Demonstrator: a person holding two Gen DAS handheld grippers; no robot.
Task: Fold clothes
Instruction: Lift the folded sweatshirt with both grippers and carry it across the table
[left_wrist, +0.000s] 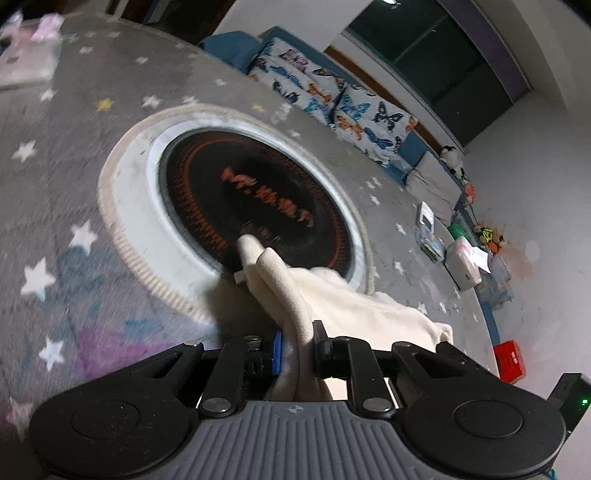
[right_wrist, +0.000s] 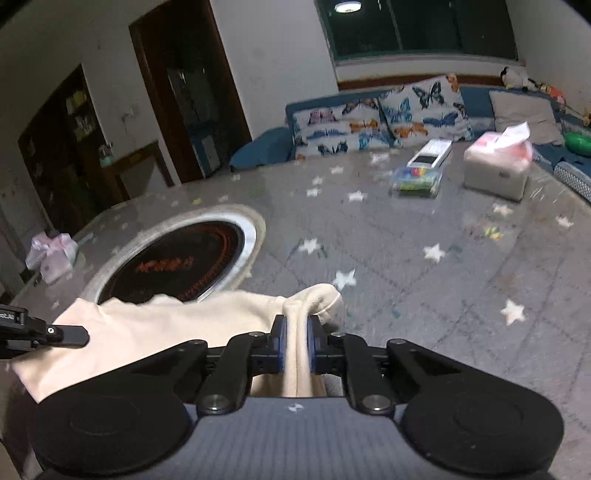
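A grey star-printed cloth covers the round counter (left_wrist: 74, 177), which fills most of both wrist views. Set into it is a dark circular cooktop (left_wrist: 255, 206) with orange markings and a pale ring — centre of the left wrist frame, left of centre in the right wrist frame. Behind the counter a blue sofa (right_wrist: 269, 147) carries butterfly-print cushions (right_wrist: 388, 118), upper right in both views.

The cream garment (right_wrist: 155, 332) lies low in the frame, draped across the near edge of the cooktop and trailing toward the cameras. In the left wrist view it rises in a bunched ridge from the bottom centre to the cooktop's rim.

Smaller things sit on the counter in the right wrist view's upper right: a white tissue box (right_wrist: 496, 170), and left of it a clear box of coloured items (right_wrist: 417, 181).

The left claw (left_wrist: 297, 354) is narrow, pinching a fold of the garment between its pads. The right claw (right_wrist: 295, 347) is likewise clamped on a bunched edge — cloth fills the gap.
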